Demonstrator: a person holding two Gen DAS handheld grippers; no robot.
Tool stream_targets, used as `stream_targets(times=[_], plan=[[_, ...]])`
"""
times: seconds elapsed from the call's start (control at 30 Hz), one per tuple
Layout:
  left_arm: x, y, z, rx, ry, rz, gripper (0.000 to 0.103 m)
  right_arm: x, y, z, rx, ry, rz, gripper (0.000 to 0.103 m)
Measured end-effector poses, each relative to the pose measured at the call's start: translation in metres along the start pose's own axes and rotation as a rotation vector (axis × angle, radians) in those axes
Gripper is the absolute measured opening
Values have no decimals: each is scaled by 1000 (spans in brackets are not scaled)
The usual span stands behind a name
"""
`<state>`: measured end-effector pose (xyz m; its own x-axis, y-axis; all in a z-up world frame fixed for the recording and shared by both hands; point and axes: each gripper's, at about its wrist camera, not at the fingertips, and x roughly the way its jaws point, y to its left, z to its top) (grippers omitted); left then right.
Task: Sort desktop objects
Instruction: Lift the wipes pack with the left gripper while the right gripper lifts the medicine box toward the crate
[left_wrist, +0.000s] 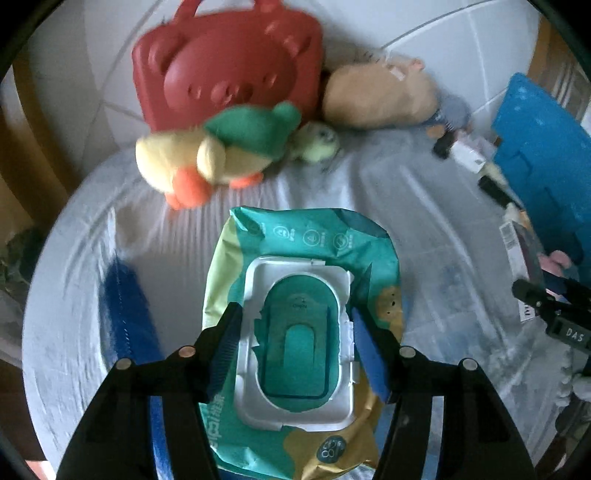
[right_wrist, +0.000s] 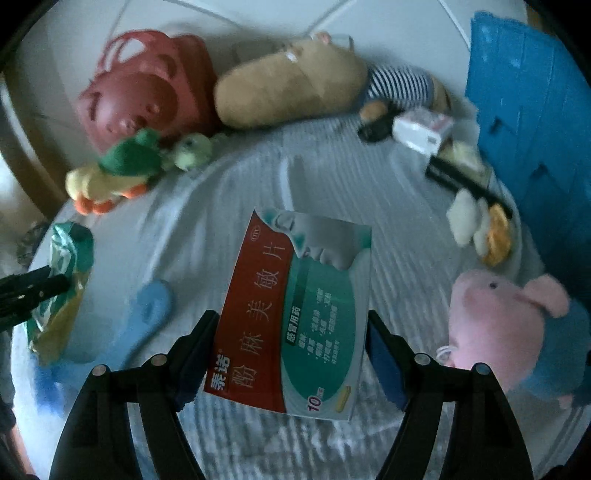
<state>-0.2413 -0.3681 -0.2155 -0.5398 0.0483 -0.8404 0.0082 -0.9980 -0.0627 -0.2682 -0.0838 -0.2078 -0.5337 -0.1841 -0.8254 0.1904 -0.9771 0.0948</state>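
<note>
Left gripper (left_wrist: 295, 325): we see its blue-padded fingers (left_wrist: 225, 343) pressed to both sides of a wet-wipes pack (left_wrist: 303, 317), gripping it above the white tablecloth (left_wrist: 424, 206).

Wet-wipes pack: teal and yellow soft wrapper, crinkled at the far end, with a white hinged lid frame and a teal oval flap marked "OPEN", shut. It sits in the near centre of the left wrist view.

Right gripper (right_wrist: 291, 347): its fingers (right_wrist: 199, 354) close on the near end of a medicine box (right_wrist: 295, 314), one on each long side, holding it over the cloth.

Medicine box: flat carton, red band with white Chinese characters on the left, teal and white panel on the right, "10" printed at the near corner.

Open room: we find bare cloth in the middle of the table, between the held items and the toys at the far edge.

Far edge: a red bear-faced plastic basket (left_wrist: 229, 66) stands far left, a tan plush (left_wrist: 376, 96) lies to its right, and a yellow duck plush in a green hat (left_wrist: 207, 155) lies in front of the basket.

Right edge: a blue plastic crate (right_wrist: 532, 122) closes off the far right; small boxes (right_wrist: 421, 129) and a dark bar lie just beside it.

Near right: a pink pig plush (right_wrist: 498, 325) sits just beside the right gripper.

Near left: a pale blue shape (right_wrist: 147, 314), blurred, lies on the cloth; we cannot tell what it is.
</note>
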Motion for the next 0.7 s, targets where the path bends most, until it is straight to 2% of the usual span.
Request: stream_targets(times=[0.1,0.33,0.57,0.7], plan=[[-31,-9,-3,21,-43,-5,59,-27,6,0,-19,-40,1,78],[-82,-54,-1,51,-131,-74,59,-93,13,-7,-73,-138,-1,78],[-126,-106,-6,109,-198,-163,59,-153,3,-22,-102,-215,-40,78],[-139,-130,-13,120,-217,-173,59,-180,-11,-31,-109,-246,-77,78]])
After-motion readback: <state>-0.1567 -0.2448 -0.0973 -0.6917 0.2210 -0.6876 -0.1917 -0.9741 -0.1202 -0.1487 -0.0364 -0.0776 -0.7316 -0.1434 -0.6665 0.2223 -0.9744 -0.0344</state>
